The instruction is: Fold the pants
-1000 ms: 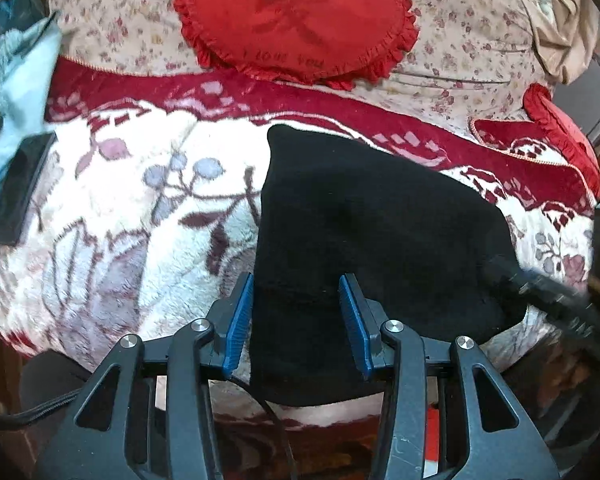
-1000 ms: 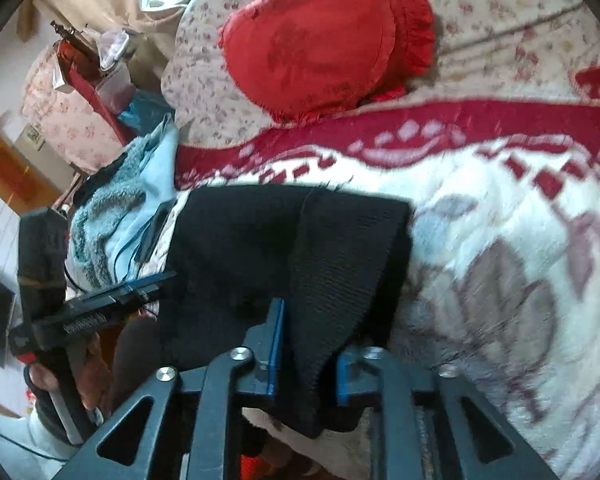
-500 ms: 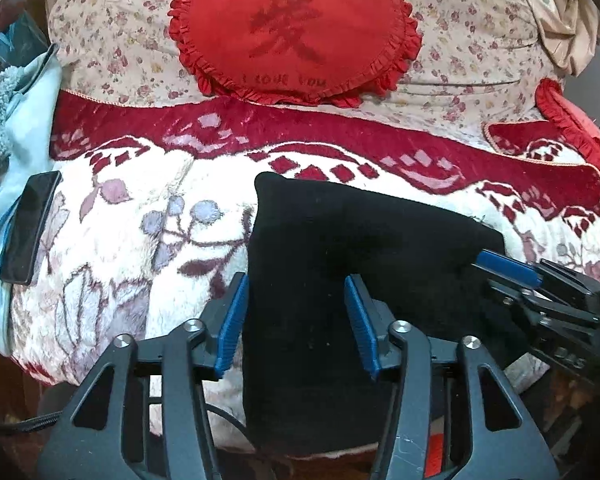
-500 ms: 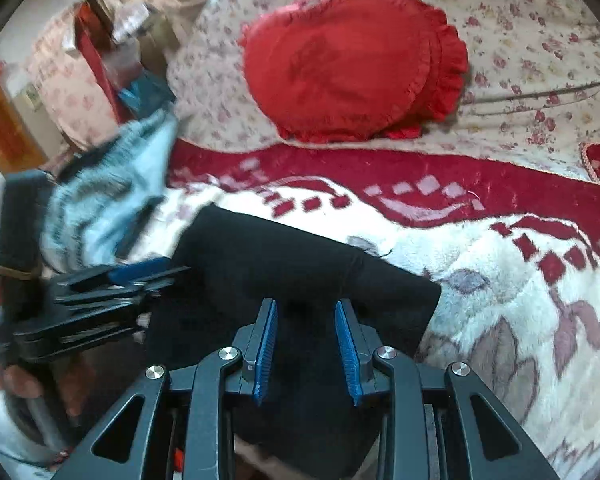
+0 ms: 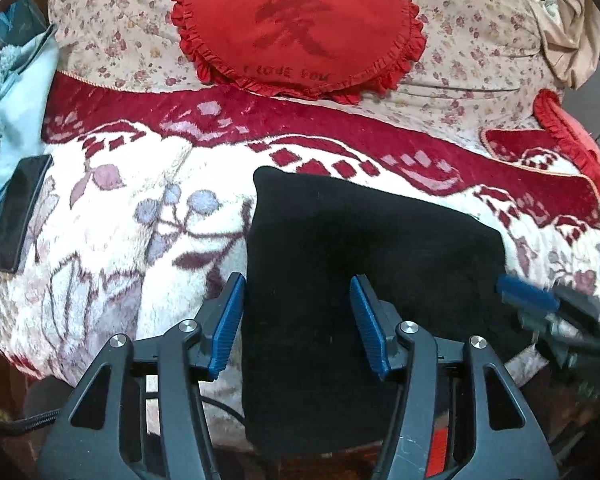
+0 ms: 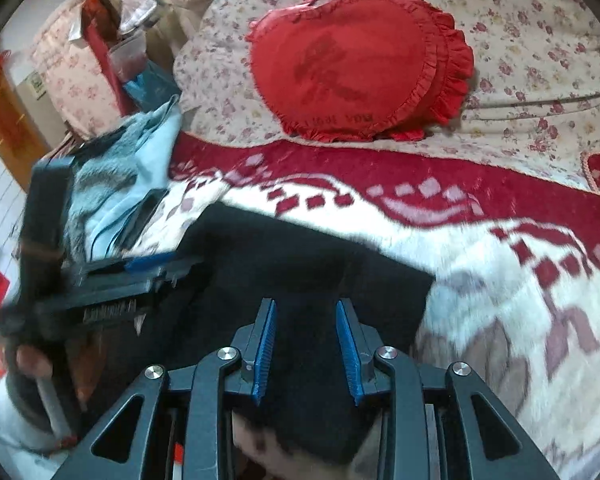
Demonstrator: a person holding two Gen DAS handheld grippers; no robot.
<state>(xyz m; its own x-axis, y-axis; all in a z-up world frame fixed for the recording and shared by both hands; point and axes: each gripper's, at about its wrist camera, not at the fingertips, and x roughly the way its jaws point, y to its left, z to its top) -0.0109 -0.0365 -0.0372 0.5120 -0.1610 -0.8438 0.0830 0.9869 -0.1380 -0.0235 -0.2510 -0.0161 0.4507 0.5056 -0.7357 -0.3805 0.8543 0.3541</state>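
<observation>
The black pants lie folded in a compact rectangle on the white and red floral blanket, near its front edge. My left gripper is open and empty, hovering over the pants' near left part. My right gripper is open and empty over the pants near their right end. The right gripper also shows blurred at the right of the left wrist view. The left gripper shows blurred at the left of the right wrist view.
A red heart cushion leans on the floral backrest behind. A black phone lies on light blue cloth at the left. A second red cushion sits at the far right. The blanket's front edge drops off below the pants.
My right gripper let go of the pants' edge and opened. The pants now lie flat. Both grippers have drawn back a little from the pants.
</observation>
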